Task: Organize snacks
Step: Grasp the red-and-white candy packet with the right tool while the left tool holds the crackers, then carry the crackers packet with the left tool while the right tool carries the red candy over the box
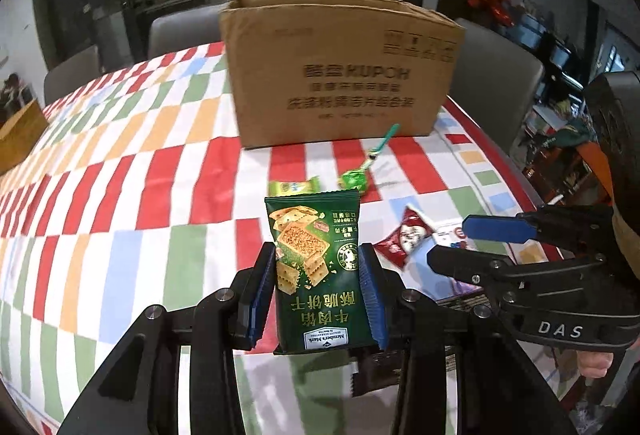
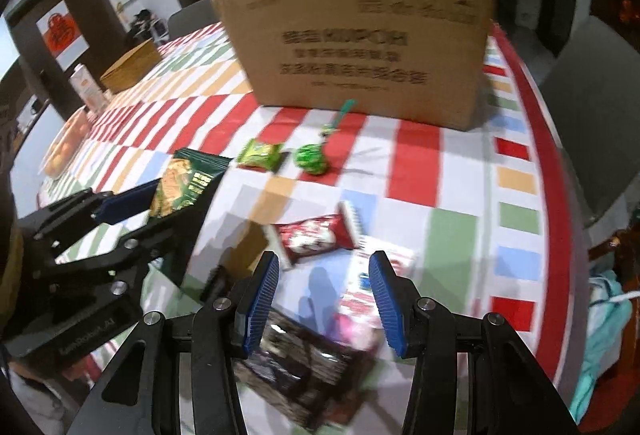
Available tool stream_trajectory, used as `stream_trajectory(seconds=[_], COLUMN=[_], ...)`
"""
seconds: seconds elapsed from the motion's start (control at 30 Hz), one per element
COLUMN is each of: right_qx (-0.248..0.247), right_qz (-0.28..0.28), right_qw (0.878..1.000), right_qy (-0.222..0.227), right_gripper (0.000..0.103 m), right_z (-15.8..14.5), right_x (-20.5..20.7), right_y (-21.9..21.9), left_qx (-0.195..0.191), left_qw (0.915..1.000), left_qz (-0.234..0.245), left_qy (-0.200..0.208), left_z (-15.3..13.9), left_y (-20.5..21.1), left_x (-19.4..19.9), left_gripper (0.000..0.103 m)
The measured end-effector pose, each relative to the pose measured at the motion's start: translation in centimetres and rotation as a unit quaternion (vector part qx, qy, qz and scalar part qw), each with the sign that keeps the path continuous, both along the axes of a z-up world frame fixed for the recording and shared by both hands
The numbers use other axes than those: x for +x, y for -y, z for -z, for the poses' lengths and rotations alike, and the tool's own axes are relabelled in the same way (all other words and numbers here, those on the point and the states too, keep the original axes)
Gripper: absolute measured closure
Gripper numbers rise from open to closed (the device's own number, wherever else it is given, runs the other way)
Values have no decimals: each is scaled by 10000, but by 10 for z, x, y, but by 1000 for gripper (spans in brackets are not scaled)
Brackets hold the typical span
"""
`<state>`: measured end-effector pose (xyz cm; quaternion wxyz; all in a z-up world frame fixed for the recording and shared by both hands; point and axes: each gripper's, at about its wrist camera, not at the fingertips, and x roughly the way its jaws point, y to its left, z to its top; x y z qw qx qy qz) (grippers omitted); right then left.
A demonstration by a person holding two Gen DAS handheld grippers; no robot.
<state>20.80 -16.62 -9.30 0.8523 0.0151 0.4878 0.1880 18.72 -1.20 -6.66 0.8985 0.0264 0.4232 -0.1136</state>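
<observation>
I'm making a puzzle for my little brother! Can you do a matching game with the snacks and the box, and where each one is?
Things:
1. green cracker packet
2. red candy packet
3. green lollipop
4. cardboard box

Places:
A. lying just before the box
B. standing at the far side of the table
C. clamped in the left gripper
D. lying just ahead of the open right gripper

Pairs: 1-C, 2-D, 3-A, 4-B

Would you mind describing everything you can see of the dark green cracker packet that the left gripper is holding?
The dark green cracker packet is a glossy foil-like pouch with crimped ends, printed with square crackers, gold Chinese characters and a white Member's Mark label. It reads upside down in the left wrist view. The left gripper is shut on it, blue pads pressing its two long edges, holding it above the checked tablecloth. In the right wrist view it tilts forward, and it appears to touch only the pads.
</observation>
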Motion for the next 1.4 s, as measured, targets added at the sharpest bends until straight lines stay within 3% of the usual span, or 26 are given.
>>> stream_trajectory(seconds=[0.23, 0.6, 0.97, 1.17, 1.4], right_qx=[359, 299, -238, -244, -130], right_qz=[45, 441, 379, 361, 333], right_qw=[9989, 9974, 9983, 9986, 9993], right_qy=[-286, -480, -380, -292, 94], right_gripper=[55, 56, 79, 79, 80], right_z=[12, 27, 36, 31, 2], right_x=[12, 37, 50, 48, 33], right_y=[-20, -30, -46, -45, -32], left_qx=[-126, -275, -462, -496, -560], left_qw=[9998, 9993, 9986, 9984, 9978], left_qz=[-153, -208, -264, -258, -244], left_qy=[94, 134, -10, 15, 247], left_z=[0, 2, 7, 2, -19], left_y=[-16, -23, -28, -27, -24], left_x=[1, 2, 9, 9, 4], left_gripper=[63, 63, 63, 63, 63])
